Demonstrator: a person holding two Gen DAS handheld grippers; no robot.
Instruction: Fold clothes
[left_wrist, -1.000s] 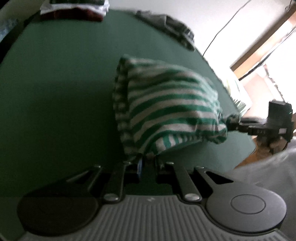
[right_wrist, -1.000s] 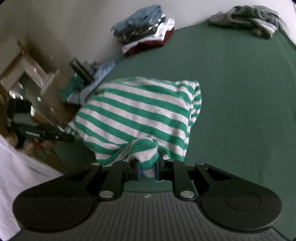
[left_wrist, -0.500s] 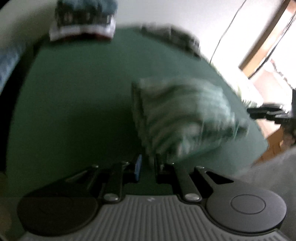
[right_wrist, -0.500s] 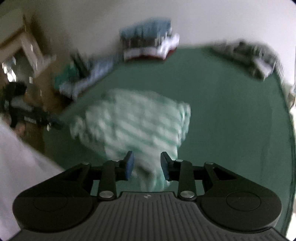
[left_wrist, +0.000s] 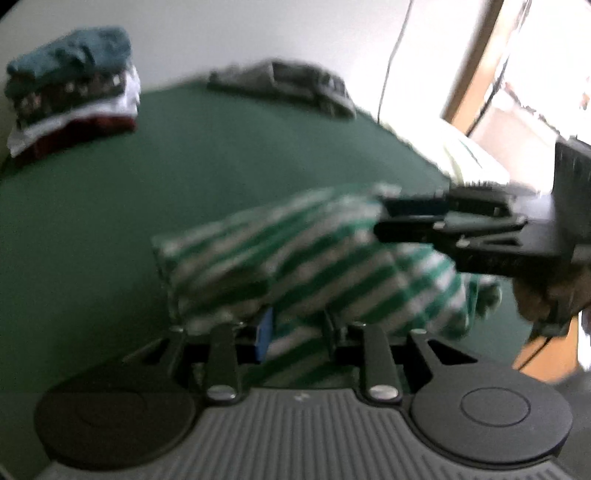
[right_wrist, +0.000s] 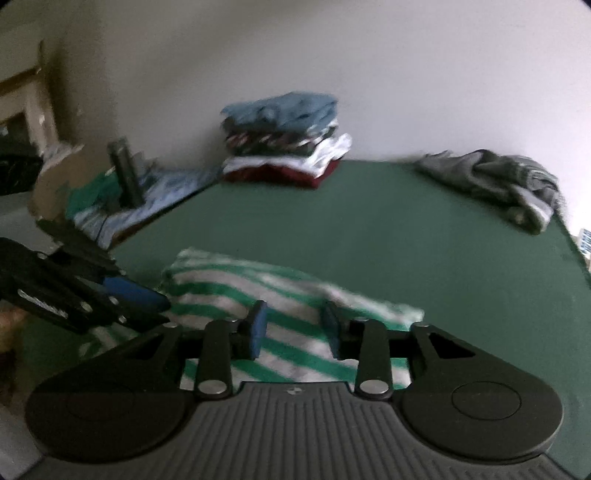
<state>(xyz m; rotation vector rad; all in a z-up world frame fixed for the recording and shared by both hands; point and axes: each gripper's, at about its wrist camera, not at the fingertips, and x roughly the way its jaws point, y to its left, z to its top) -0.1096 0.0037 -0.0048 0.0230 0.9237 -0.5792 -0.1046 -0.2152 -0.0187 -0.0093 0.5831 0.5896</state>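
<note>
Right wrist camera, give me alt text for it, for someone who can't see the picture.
The right tool is open over a folded green-and-white striped garment on a green table. The left tool reaches in from the left edge. A stack of folded clothes and a crumpled grey garment sit at the far side.

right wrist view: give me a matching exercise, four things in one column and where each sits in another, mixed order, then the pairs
Things:
1. striped green and white garment
2. stack of folded clothes
3. crumpled grey garment
4. left gripper

Places:
A. far right part of the green table
B. far edge of the table, against the wall
C. low at the left edge of the view
D. near edge of the table, right ahead of the open right gripper

Pairs: 1-D, 2-B, 3-A, 4-C
</note>
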